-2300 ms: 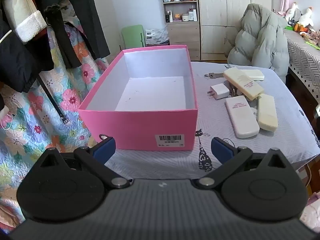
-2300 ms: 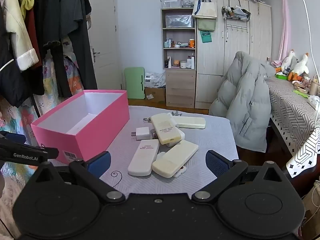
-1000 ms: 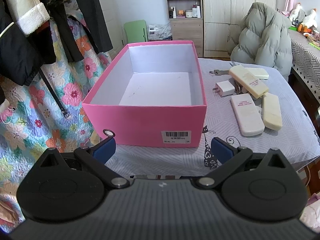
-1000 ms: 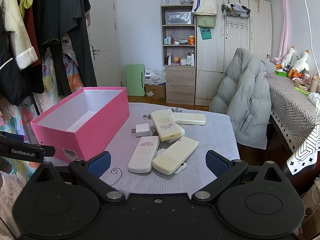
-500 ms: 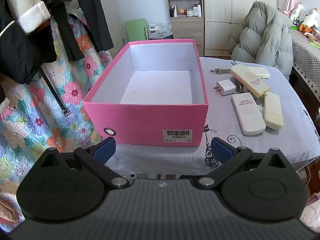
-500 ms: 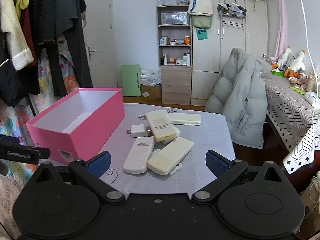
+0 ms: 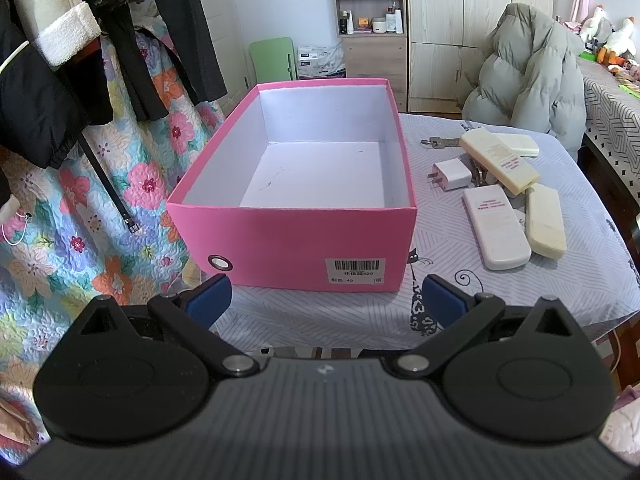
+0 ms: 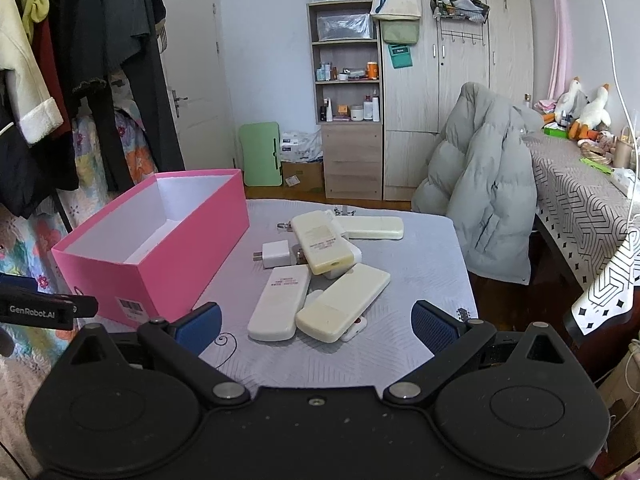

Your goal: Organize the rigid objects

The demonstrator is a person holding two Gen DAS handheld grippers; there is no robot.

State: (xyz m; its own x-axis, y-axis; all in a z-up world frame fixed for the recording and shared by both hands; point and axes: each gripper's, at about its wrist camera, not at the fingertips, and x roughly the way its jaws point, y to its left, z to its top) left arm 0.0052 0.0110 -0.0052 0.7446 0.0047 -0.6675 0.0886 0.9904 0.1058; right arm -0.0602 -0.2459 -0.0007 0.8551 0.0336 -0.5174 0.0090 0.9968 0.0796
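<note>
On the table (image 8: 424, 264) with its pale grey patterned cloth, the open pink cardboard box (image 7: 296, 240) stands at the left, white inside and holding nothing. Just right of it lies a huddle of white and cream plastic remote controls (image 8: 320, 276), some overlapping, with a small white plug adapter (image 8: 276, 254) between them and the box.

The left claw (image 7: 324, 296) hangs at the near edge of the table, its blue-padded fingers wide apart and gripping nothing, the box's barcoded end wall right before it. The right claw (image 8: 316, 320) is likewise spread and holds nothing, with the nearest two remotes lying just ahead, between its fingers' lines.

From the left wrist you see down to the box's bare floor and a key (image 7: 440, 143) at the far side of the pile. From the right wrist the floor is mostly hidden, but a small red-buttoned piece (image 8: 358, 324) peeks from under the nearest cream remote.
</note>
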